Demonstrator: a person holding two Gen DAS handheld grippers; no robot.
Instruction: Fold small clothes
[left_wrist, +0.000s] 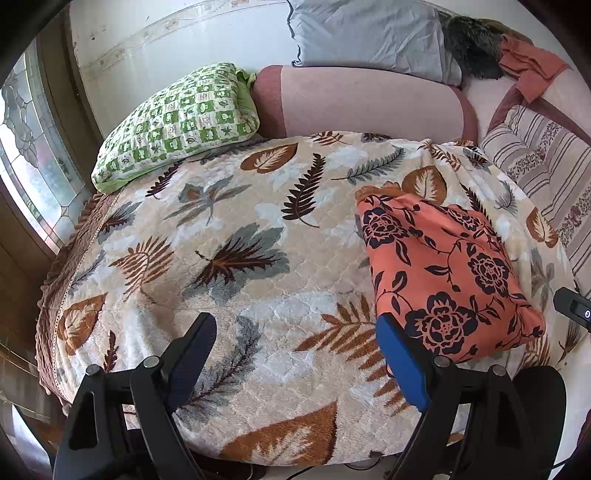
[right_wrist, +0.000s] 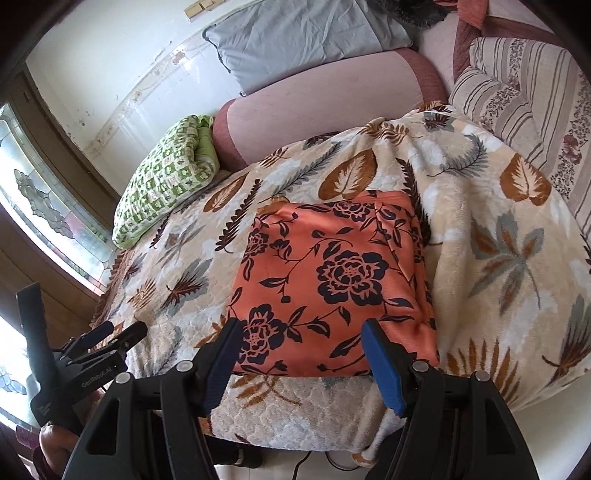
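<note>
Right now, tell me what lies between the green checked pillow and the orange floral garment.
Only bare leaf-print blanket lies between the green checked pillow and the orange floral garment, with nothing resting on that stretch. Both wrist views show it.

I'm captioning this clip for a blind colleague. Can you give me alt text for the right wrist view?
An orange floral garment lies flat on a leaf-patterned blanket, with the open right tongs just over its near edge. The left tongs show at far left.

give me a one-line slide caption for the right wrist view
Open right gripper poised at the near edge of an orange floral garment lying on a leaf-print blanket.
</note>
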